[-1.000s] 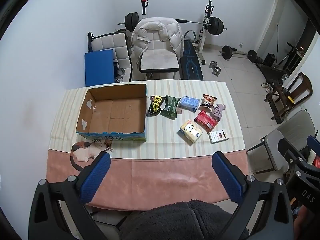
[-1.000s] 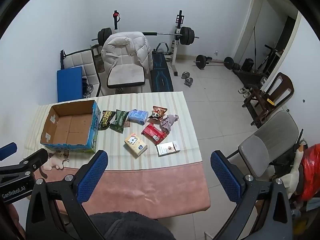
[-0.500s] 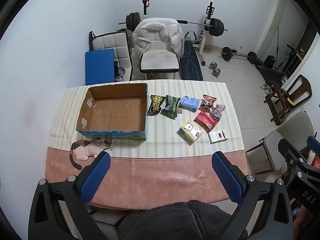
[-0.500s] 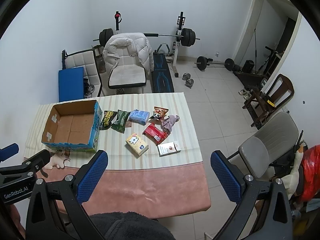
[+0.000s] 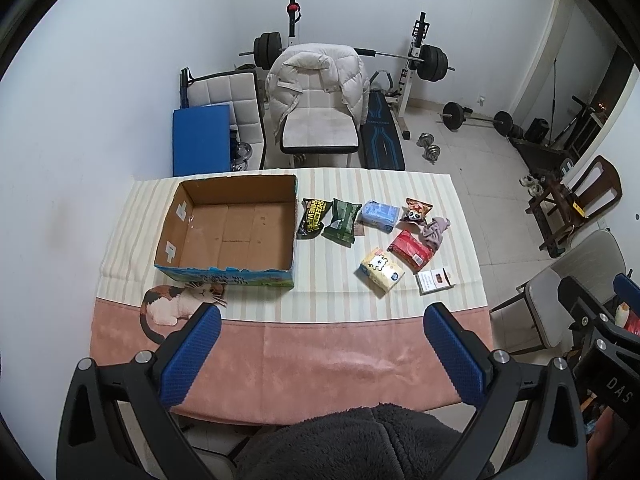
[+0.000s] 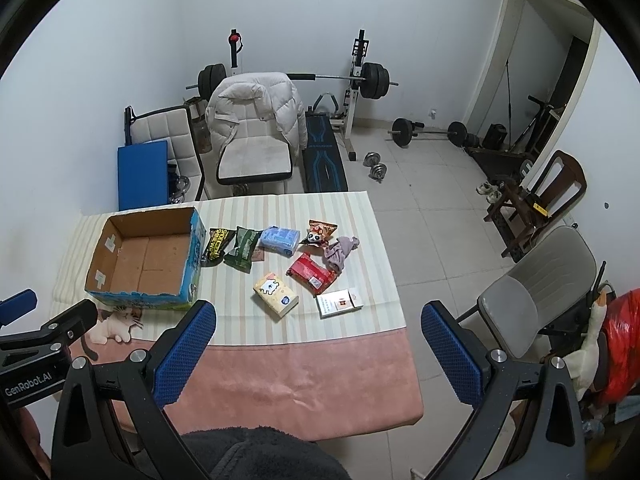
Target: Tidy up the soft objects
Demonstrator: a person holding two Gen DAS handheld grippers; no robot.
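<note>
An open cardboard box (image 5: pixel 230 232) (image 6: pixel 146 258) stands at the table's left. Right of it lie a black wipes pack (image 5: pixel 312 218), a green pack (image 5: pixel 341 221), a blue tissue pack (image 5: pixel 379 215) (image 6: pixel 280 239), a panda snack bag (image 5: pixel 416 211), a grey cloth (image 5: pixel 435 231) (image 6: pixel 340 250), a red pack (image 5: pixel 411 251), a yellow tissue pack (image 5: pixel 381 270) (image 6: pixel 276 294) and a white carton (image 5: pixel 435 280). A cat plush (image 5: pixel 180 302) (image 6: pixel 116 322) lies in front of the box. My left gripper (image 5: pixel 320 354) and right gripper (image 6: pixel 316 354) are open and empty, held high above the near table edge.
The table has a striped cloth (image 5: pixel 332 280) over a pink cover (image 5: pixel 320 360). Behind it stand a white chair with a puffer jacket (image 5: pixel 316 100), a blue board (image 5: pixel 200 140) and a weight bench (image 5: pixel 382 132). A grey chair (image 6: pixel 532 300) stands at the right.
Both views have shifted slightly; the table and items sit a little lower in frame. Nothing on the table has moved and both grippers stay open.
</note>
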